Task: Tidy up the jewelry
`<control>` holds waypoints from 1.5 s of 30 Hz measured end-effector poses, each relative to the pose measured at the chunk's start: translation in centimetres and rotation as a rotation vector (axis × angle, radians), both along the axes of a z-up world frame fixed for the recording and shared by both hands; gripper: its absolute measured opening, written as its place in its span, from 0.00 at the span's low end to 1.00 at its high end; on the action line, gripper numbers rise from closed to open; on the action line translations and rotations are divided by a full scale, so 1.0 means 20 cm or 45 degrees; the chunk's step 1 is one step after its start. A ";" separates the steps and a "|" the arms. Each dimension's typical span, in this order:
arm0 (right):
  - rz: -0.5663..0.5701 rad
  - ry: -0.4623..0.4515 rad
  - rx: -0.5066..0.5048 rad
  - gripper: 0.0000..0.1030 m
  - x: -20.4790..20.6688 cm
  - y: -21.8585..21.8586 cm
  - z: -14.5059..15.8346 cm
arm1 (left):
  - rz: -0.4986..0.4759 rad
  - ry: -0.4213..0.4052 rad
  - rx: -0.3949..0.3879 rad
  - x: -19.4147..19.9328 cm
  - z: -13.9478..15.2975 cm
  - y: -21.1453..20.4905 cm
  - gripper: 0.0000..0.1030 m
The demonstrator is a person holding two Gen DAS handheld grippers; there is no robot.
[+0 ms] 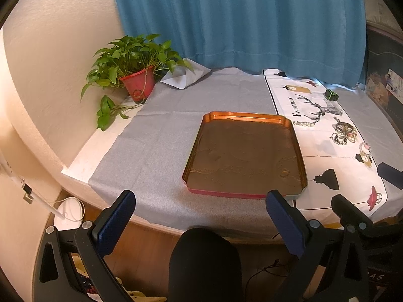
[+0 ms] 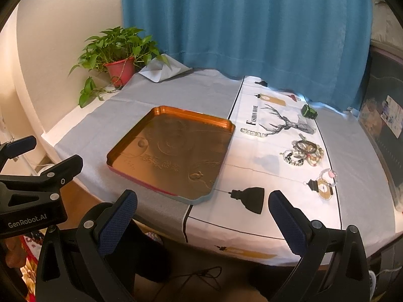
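A shallow copper-coloured tin tray (image 1: 299, 151) (image 2: 228, 130) lies empty in the middle of the table. To its right, on a white printed cloth (image 1: 314, 148) (image 2: 264, 161), lie a white bead bracelet (image 1: 304, 123) (image 2: 252, 133), a heap of several beaded bracelets (image 1: 343, 133) (image 2: 303, 153) and a pink-and-clear bracelet (image 1: 365, 148) (image 2: 328, 176). My left gripper (image 1: 200, 201) hangs open off the table's near edge, in front of the tray. My right gripper (image 2: 202, 201) is open too, near the front edge between tray and jewelry.
A potted green plant (image 1: 137, 73) (image 2: 118, 60) stands at the back left on the grey cloth (image 1: 156, 136) (image 2: 196, 95). A small green-and-black object (image 1: 331, 94) (image 2: 309, 112) sits at the back right. A blue curtain (image 1: 239, 20) hangs behind. A dark knee (image 1: 204, 256) is below.
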State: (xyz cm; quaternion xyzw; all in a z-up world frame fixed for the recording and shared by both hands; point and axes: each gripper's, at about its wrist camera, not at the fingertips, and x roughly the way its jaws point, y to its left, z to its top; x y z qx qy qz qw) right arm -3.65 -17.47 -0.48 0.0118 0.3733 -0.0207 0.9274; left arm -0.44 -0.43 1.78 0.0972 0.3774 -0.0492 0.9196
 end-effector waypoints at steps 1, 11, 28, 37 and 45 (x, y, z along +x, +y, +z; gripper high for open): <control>0.000 0.001 0.000 1.00 0.00 0.00 0.00 | 0.000 -0.001 -0.001 0.00 0.01 0.00 1.00; 0.000 0.000 0.004 1.00 0.00 0.00 0.00 | -0.002 -0.004 -0.003 0.00 0.00 0.01 1.00; 0.001 -0.004 0.001 1.00 -0.01 0.01 0.00 | -0.007 -0.008 -0.001 0.00 0.00 0.02 1.00; 0.004 -0.010 0.002 1.00 -0.02 0.02 -0.01 | -0.003 -0.008 -0.001 0.00 0.00 0.02 1.00; 0.009 -0.005 0.006 1.00 -0.01 0.02 -0.01 | -0.006 -0.006 -0.006 0.00 0.00 0.02 1.00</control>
